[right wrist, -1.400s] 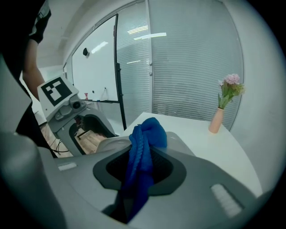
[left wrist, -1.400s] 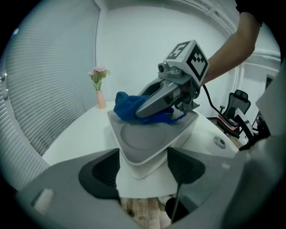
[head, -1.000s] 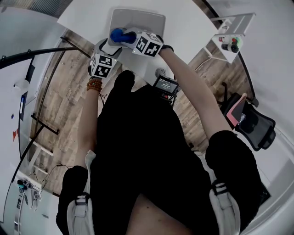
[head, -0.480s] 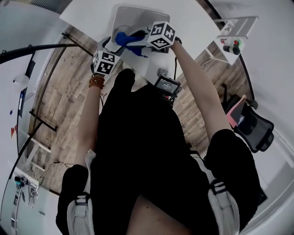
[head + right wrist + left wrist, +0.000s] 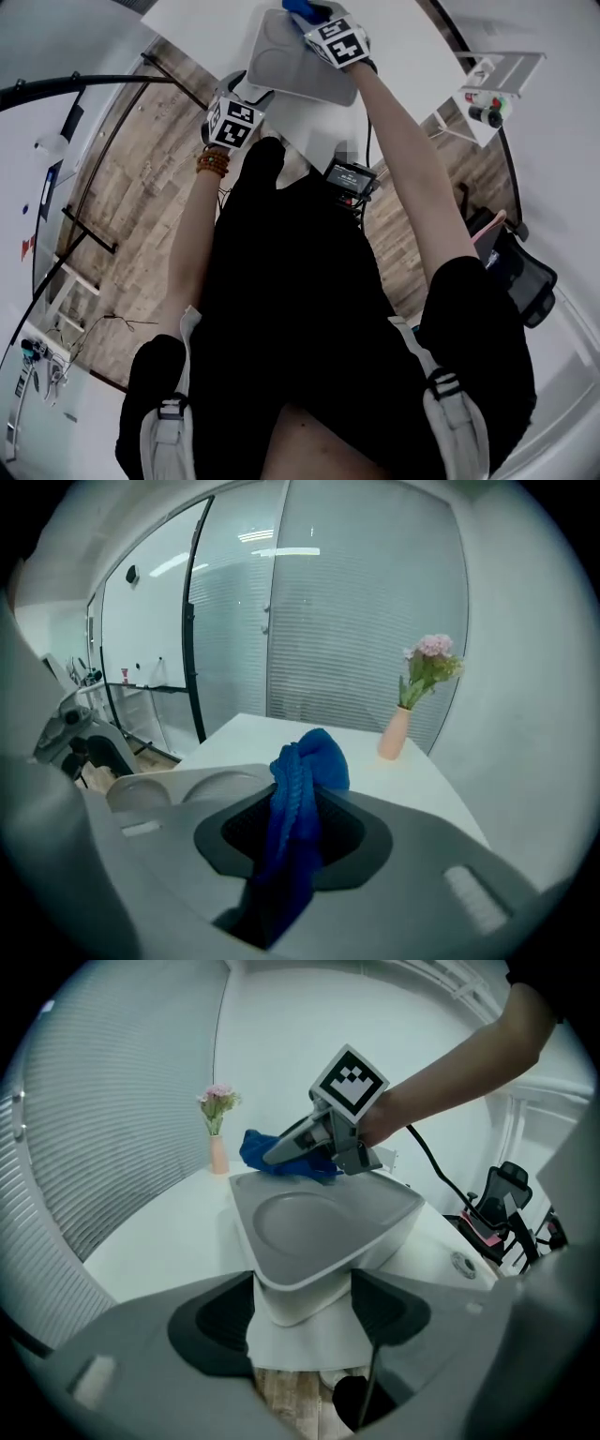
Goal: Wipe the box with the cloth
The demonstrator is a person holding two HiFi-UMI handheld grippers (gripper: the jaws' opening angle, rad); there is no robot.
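The box (image 5: 291, 56) has a grey lid over a white body and sits on the white table (image 5: 206, 23). My left gripper (image 5: 249, 94) is shut on the box's near corner (image 5: 300, 1302), which fills the gap between both pads. My right gripper (image 5: 309, 17) is at the box's far edge, shut on the blue cloth (image 5: 300, 7). In the left gripper view the right gripper (image 5: 274, 1159) presses the cloth (image 5: 258, 1147) against the far rim of the lid (image 5: 319, 1227). The right gripper view shows the cloth (image 5: 298, 789) bunched between the jaws.
A pink vase with flowers (image 5: 217, 1129) stands on the table beyond the box, also in the right gripper view as the vase (image 5: 412, 700). An office chair (image 5: 516, 262) and a white shelf (image 5: 487, 94) stand right of the table. A cable grommet (image 5: 461, 1262) sits in the tabletop.
My right gripper has carried the blue cloth across the lid from the near left side to the far edge. The left gripper has stayed on the box's near corner.
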